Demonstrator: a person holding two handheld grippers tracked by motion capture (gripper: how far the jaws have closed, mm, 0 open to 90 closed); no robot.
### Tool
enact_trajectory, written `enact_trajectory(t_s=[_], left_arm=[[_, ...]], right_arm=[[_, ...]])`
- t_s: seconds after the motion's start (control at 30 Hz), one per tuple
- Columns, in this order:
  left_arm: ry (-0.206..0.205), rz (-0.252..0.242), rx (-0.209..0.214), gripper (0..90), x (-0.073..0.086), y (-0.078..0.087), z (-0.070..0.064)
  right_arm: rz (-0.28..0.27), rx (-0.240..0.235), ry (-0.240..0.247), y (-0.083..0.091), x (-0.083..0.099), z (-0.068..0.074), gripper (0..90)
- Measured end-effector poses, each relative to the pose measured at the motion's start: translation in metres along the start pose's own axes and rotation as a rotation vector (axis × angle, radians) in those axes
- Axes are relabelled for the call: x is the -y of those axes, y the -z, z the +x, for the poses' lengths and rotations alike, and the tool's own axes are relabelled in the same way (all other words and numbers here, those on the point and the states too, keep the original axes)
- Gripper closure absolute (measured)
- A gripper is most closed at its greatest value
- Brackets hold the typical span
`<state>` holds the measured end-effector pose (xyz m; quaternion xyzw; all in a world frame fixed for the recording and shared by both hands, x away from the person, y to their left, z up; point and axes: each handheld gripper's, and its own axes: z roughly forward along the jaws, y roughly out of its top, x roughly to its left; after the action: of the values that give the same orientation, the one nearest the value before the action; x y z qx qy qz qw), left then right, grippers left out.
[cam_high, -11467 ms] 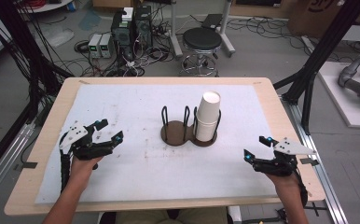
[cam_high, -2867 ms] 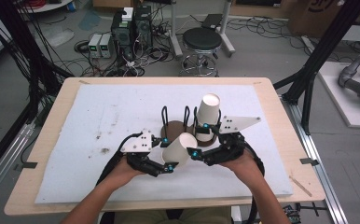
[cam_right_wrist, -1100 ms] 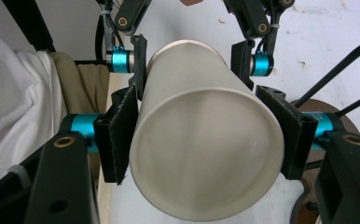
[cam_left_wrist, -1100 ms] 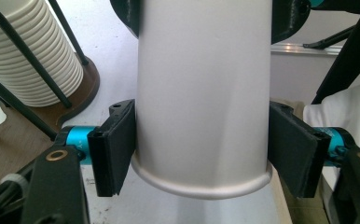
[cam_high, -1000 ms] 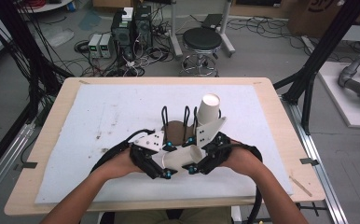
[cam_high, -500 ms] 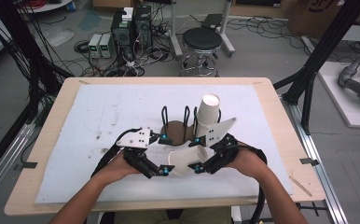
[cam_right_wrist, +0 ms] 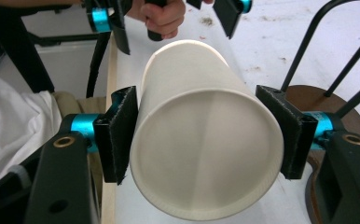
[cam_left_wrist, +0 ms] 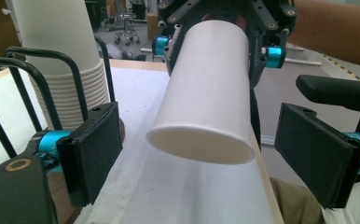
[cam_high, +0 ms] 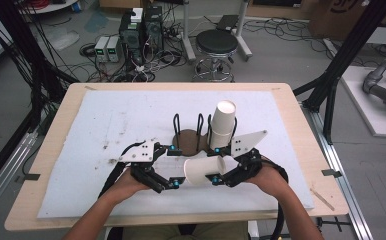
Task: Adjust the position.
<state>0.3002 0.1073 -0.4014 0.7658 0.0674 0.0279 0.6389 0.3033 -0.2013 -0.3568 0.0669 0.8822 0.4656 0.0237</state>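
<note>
A single white paper cup (cam_high: 203, 171) lies on its side above the table's front middle, with my right gripper (cam_high: 215, 165) shut on it. In the right gripper view the cup (cam_right_wrist: 206, 140) sits squeezed between both pads (cam_right_wrist: 117, 135). My left gripper (cam_high: 173, 167) stands open just left of the cup. In the left gripper view the cup's end (cam_left_wrist: 201, 140) points at me between the wide-apart pads (cam_left_wrist: 94, 149), touching neither. A stack of white cups (cam_high: 223, 125) stands tilted in a black wire holder on a brown base (cam_high: 187, 140).
A white mat (cam_high: 106, 125) covers the wooden table (cam_high: 71, 100). The holder's left slot (cam_high: 188, 130) stands empty beside the stack. Beyond the far edge are a stool (cam_high: 216, 47), computer boxes (cam_high: 141, 30) and floor cables. Black frame posts (cam_high: 341, 65) rise at the right.
Both grippers came in from the table's sides and met at a single cup. In the last half second my left gripper drew back to the left, open, leaving the cup in the right gripper.
</note>
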Motion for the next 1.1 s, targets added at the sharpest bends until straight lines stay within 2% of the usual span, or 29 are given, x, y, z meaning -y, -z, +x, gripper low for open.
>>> enact_trajectory(t_s=[0.23, 0.43, 0.67, 0.83, 1.1], left_arm=[[-0.003, -0.033, 0.010, 15.0, 0.000, 0.000, 0.000], [-0.015, -0.056, 0.017, 14.9, -0.002, -0.003, -0.002], [-0.024, -0.070, 0.029, 15.0, -0.003, -0.011, -0.004], [-0.023, -0.076, 0.032, 14.9, -0.002, -0.015, -0.005], [-0.017, -0.059, 0.038, 15.0, 0.000, -0.020, -0.005]], right_arm=[[-0.084, -0.009, -0.057, 0.003, 0.010, 0.000, 33.7], [-0.146, -0.024, -0.085, 0.001, 0.016, 0.000, 33.7], [-0.184, -0.041, -0.100, -0.002, 0.016, 0.000, 33.8], [-0.224, -0.071, -0.115, -0.003, 0.016, 0.002, 33.8], [-0.253, -0.093, -0.120, -0.004, 0.014, 0.002, 33.9]])
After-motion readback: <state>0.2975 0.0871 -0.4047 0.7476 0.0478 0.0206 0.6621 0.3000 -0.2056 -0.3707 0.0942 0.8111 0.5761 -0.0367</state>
